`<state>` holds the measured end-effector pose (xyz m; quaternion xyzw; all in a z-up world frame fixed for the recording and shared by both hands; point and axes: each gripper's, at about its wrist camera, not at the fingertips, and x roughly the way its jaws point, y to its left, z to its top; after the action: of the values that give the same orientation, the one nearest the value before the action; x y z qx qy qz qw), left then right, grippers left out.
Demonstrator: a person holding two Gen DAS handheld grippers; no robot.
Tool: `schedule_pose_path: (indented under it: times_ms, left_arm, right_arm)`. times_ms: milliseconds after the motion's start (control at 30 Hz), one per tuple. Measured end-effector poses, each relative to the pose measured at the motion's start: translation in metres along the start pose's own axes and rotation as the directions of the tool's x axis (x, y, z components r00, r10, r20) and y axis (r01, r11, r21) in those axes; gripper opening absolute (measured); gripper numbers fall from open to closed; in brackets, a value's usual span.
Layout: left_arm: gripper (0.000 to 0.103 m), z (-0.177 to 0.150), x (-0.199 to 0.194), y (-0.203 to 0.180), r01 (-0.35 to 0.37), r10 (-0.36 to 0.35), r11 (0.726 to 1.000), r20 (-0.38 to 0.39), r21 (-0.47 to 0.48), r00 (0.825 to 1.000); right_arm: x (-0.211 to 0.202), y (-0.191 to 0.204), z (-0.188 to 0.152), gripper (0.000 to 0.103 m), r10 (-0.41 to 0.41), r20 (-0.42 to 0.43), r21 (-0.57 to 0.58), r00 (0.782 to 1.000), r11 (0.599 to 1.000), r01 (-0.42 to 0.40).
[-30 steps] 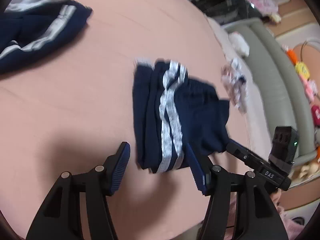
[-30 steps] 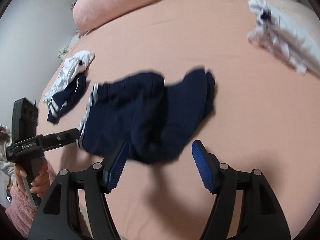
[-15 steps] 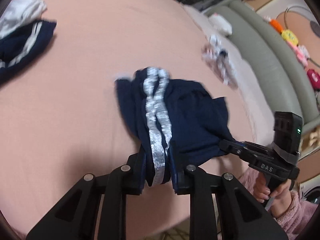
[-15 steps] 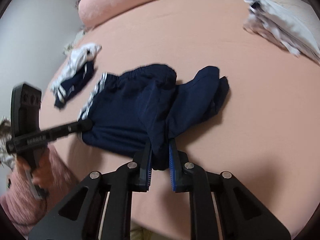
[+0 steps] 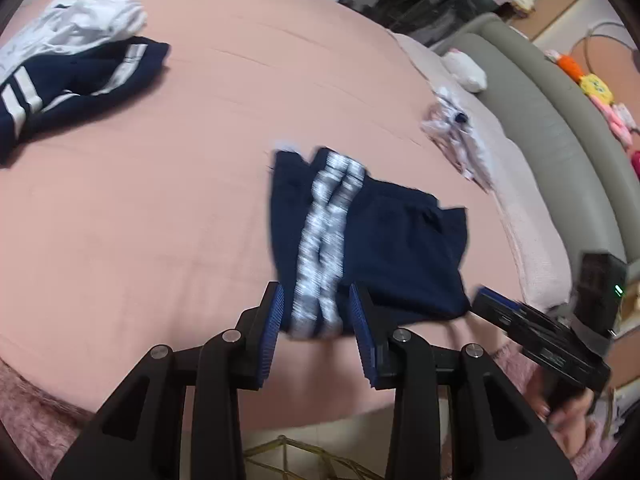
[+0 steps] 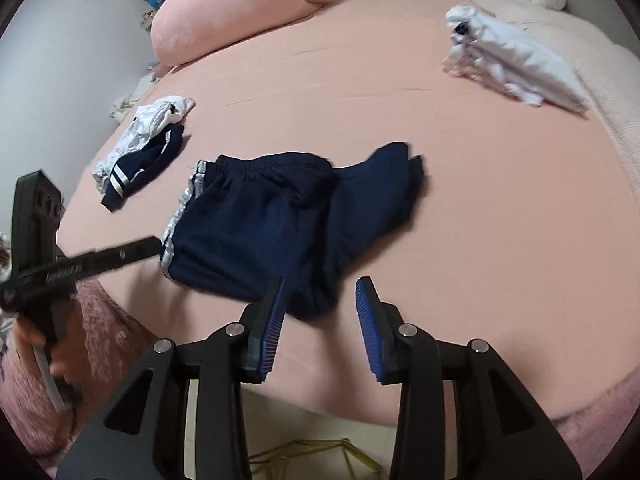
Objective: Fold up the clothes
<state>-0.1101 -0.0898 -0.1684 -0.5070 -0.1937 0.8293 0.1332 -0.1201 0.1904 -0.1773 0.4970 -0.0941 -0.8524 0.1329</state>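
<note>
Navy shorts with white side stripes (image 5: 372, 240) lie on the pink bed sheet (image 5: 160, 200), partly folded; they also show in the right wrist view (image 6: 272, 224). My left gripper (image 5: 316, 324) is open, its fingers on either side of the striped hem at the bed's near edge. My right gripper (image 6: 320, 312) is open, just in front of the shorts' near corner, holding nothing. Each gripper shows in the other's view: the right gripper (image 5: 492, 300) and the left gripper (image 6: 154, 245).
A navy and white garment pile (image 5: 72, 64) lies far left, also in the right wrist view (image 6: 140, 152). White folded clothes (image 6: 516, 60) lie far right. A pink pillow (image 6: 240, 12) is at the head. A grey bed frame (image 5: 540, 120) runs along the right.
Both grippers were shut on the shorts half a second ago; both have opened and let go, and pulled back a little. The shorts now lie on the sheet.
</note>
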Motion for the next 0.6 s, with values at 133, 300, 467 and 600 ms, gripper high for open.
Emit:
schedule_pose_path:
  times_ms: [133, 300, 467, 600]
  left_arm:
    - [0.036, -0.003, 0.018, -0.008, -0.111, 0.115, 0.990, -0.050, 0.083, 0.992]
    - [0.038, 0.008, -0.003, 0.002, -0.019, 0.018, 1.000, 0.018, 0.024, 1.000]
    - [0.040, 0.023, 0.005, -0.016, 0.016, -0.020, 0.997, 0.050, 0.078, 0.999]
    - [0.041, 0.029, 0.032, -0.015, -0.138, 0.140, 0.983, -0.004, 0.119, 0.990]
  right_arm:
    - [0.030, -0.002, -0.002, 0.036, -0.089, -0.017, -0.007, 0.996, 0.996, 0.089]
    - [0.012, -0.026, -0.003, 0.038, -0.093, 0.021, 0.069, 0.995, 0.993, 0.091]
    - [0.001, -0.016, -0.009, 0.042, -0.032, 0.029, 0.040, 0.999, 0.999, 0.030]
    - [0.026, 0.001, -0.014, 0.045, -0.094, -0.048, -0.027, 0.994, 0.995, 0.093]
